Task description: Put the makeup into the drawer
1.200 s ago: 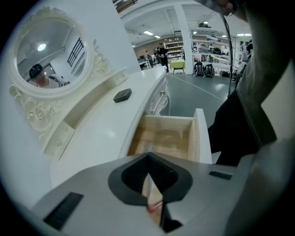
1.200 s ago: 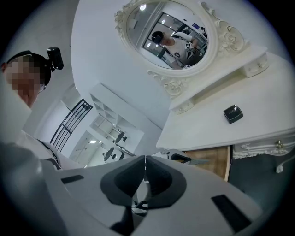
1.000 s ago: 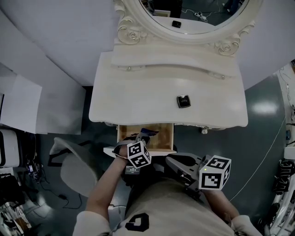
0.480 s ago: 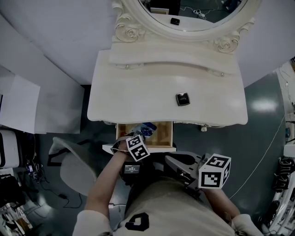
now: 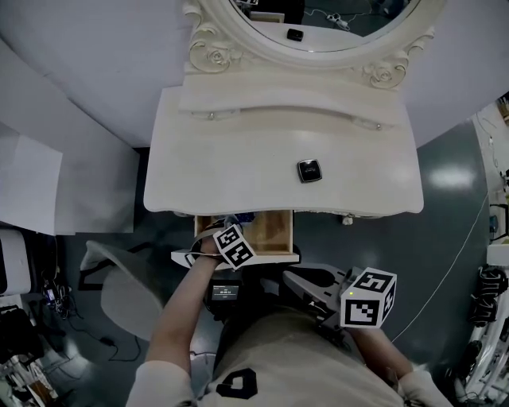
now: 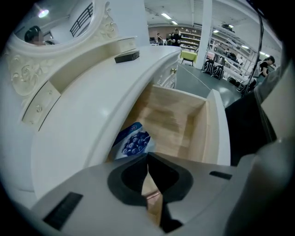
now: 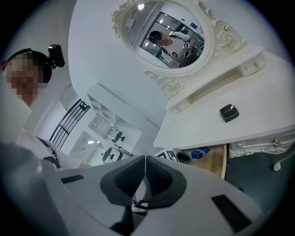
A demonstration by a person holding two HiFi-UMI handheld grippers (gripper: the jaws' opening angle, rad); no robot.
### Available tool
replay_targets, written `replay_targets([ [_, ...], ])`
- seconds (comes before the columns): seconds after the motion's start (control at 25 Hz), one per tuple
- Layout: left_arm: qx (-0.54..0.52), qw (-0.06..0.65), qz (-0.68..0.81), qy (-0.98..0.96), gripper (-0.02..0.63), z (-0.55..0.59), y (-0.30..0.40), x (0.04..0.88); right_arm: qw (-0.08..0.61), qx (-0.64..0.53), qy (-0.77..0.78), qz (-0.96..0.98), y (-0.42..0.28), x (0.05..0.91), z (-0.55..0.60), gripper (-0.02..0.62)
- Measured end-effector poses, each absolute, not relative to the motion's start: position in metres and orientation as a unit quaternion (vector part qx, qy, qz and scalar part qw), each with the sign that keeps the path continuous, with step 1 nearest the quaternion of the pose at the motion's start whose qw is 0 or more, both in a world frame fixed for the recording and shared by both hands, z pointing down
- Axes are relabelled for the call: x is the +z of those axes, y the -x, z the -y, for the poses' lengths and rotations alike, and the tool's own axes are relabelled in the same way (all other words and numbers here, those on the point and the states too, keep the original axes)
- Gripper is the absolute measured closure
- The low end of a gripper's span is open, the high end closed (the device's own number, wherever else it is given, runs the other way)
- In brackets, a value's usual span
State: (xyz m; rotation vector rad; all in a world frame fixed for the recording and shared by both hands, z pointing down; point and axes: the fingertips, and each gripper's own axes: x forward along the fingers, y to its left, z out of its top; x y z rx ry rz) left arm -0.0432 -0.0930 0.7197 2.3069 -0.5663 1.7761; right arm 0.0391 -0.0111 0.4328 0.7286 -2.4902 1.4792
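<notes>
Though wide and white, holds almost nothing: dressing-table worktop (image 5: 238, 151), bare but for one small item, with an oval mirror (image 5: 318, 20) rising at its back edge. Under the front edge, left of centre: wooden drawer (image 6: 177, 122), pulled open, floor mostly bare. Pointing steeply down into that drawer: left gripper (image 6: 147, 156), jaws closed, tips apparently pinching the near edge of a blue sachet (image 6: 133, 140). Held back off the front right corner, close to the person's body: right gripper (image 7: 144, 159), jaws closed on nothing. Tilted at the drawer's back left corner, partly under the worktop's lip: that same sachet, printed with blueberries. Smallest, and still out: black compact (image 5: 309, 171), right of centre on the worktop, well apart from the drawer.

Step in hand, by judgement: placing the sachet in the drawer. Next calls for parting the left jaws, lifting clear of the drawer's front wall, then reaching over the compact with jaws spread to take its sides. Low and flat, so likely to slide on the smooth top if nudged rather than gripped.
</notes>
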Motion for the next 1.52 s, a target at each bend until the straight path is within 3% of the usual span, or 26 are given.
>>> replay_targets([
  [0.28,0.585,0.124,0.22,-0.771,0.545,0.099,0.049,0.729,0.081,0.498,-0.248,0.827,-0.042,0.436,0.01,0.566],
  [0.4,0.586,0.138,0.222,-0.767,0.445,0.096,0.053,0.733,0.083,0.497,-0.245,0.828,-0.04,0.437,0.011,0.566],
  [0.68,0.566,0.143,0.236,-0.777,0.424,0.098,0.058,0.717,0.084,0.491,-0.237,0.834,-0.03,0.435,0.011,0.566],
  [1.24,0.466,0.1,0.294,-0.828,0.431,0.089,0.065,0.614,0.076,0.473,-0.233,0.847,-0.01,0.424,0.007,0.566],
  [1.52,0.383,0.078,0.332,-0.858,0.518,0.09,0.067,0.542,0.065,0.45,-0.241,0.857,-0.005,0.407,0.005,0.566],
])
